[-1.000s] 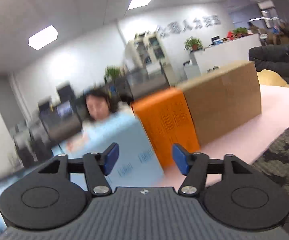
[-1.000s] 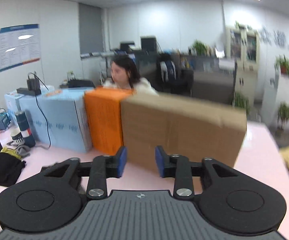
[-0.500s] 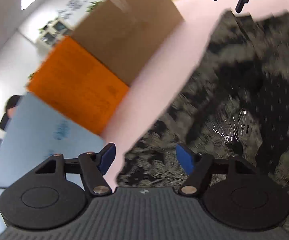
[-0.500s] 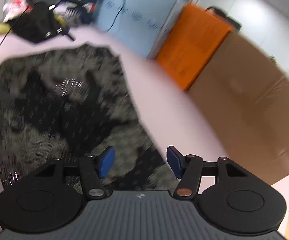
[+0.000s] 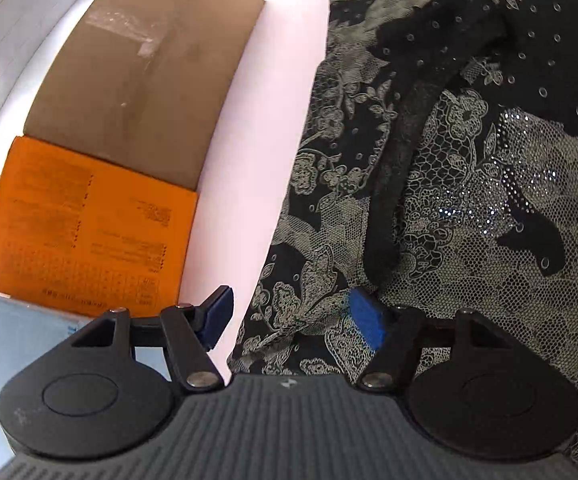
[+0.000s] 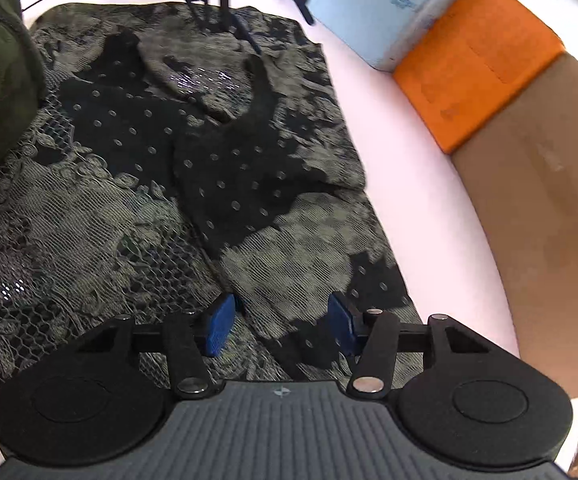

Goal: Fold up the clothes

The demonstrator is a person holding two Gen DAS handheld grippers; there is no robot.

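Brown cardboard box (image 5: pixel 145 80), orange box (image 5: pixel 85 232), light-blue box (image 6: pixel 385 4) in row along pink table (image 5: pixel 257 140) edge.

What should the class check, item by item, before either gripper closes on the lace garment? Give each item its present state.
1. Left gripper open: ok, blue pads spread wide.
2. Right gripper open: ok, pads apart.
3. Left gripper astride the edge of the lace garment: ok, one pad shows over the pink table, the other over fabric.
4. Right gripper over fabric: ok, both pads show above lace, near its table-side edge.
5. Pads touching cloth: cannot tell, height is not readable.
6. Garment lying flat: not ok, folds and overlapping layers show in the middle.
7. Cardboard box and orange box apart from garment: ok, bare table between.
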